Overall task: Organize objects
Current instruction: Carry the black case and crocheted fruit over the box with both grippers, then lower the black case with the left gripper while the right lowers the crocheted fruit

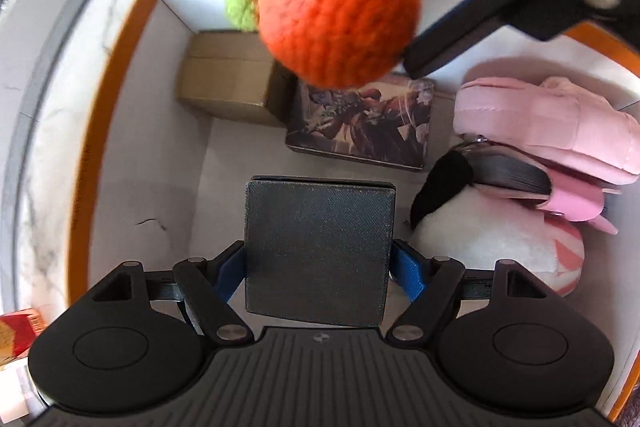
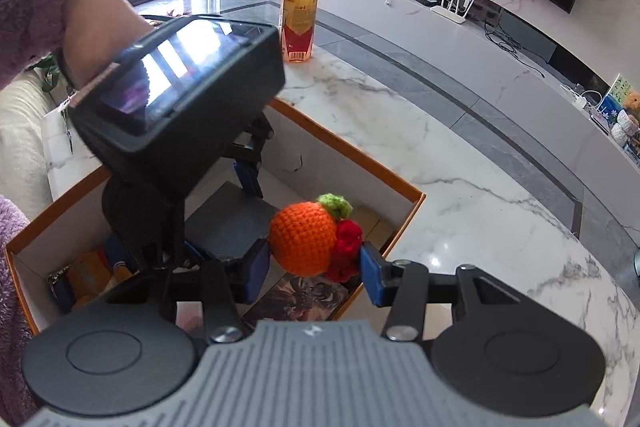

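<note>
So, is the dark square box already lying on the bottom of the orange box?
No, the dark square box is held between the left tool's fingers.

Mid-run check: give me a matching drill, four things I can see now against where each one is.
Things:
1. crochet orange
2. dark square box
3. drink bottle
4. brown carton

Places:
A. upright on the marble top
B. in the left gripper
C. far corner of the orange-rimmed box
D. in the right gripper

Pairs: 1-D, 2-B, 3-A, 4-C
</note>
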Demonstrator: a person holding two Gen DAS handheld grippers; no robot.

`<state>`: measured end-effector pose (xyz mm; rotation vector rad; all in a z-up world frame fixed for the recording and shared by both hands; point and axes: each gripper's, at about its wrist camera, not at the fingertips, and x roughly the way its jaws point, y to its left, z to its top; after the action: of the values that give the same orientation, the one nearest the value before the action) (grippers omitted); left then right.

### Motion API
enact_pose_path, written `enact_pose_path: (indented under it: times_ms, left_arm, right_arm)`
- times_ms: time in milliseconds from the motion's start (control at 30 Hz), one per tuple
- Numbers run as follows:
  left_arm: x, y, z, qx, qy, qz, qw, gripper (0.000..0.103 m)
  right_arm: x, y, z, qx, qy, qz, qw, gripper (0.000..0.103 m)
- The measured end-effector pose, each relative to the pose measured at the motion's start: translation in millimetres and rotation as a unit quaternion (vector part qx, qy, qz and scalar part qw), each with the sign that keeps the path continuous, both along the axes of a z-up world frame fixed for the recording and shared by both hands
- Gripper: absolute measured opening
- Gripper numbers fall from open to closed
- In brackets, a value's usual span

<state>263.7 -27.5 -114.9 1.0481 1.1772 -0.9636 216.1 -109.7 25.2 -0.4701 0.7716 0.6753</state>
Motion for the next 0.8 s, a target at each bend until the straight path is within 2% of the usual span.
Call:
enact_pose_path:
  times_ms: [100,233,367,533,667,800]
  left_arm:
    - [-0.5,-0.8,-4.9,-0.002,0.028,-0.011,0.9995,0.089]
    - [0.2,0.8,-7.9,-0.021,0.039,-0.006,0.999,0.089]
    - [-1.6,5.9,-11.3,-0.024,0.058,-0.001,0.998,0.09]
    - [-11.1,11.9,-8.4,-0.024,0.052,-0.003,0.9984,0.09]
    - [-22.8,21.3,0.9,-0.042,0.043,-0.002,0.9982,0.091]
    - [-29.9,34.8,7.6,-0.046,0.026,0.032,0.9981,0.09]
  right_arm:
    - [-0.6,0.4,-1.3,-0.009,0.004,0.001,1.0,0.051]
    - [3.2,-0.7,-2.9,-0.014,0.008,-0.004,1.0,0.051]
    - [2.4,-1.0,-3.3,-0.013,0.014,-0.002,1.0,0.051]
    - [1.2,1.1,-4.4,-0.02,0.013,0.001,1.0,0.051]
    - [2.4,3.5,-3.3,-0.021,0.012,0.002,1.0,0.051]
    - [0.2,6.4,-2.2,-0.023,0.01,0.005,1.0,0.051]
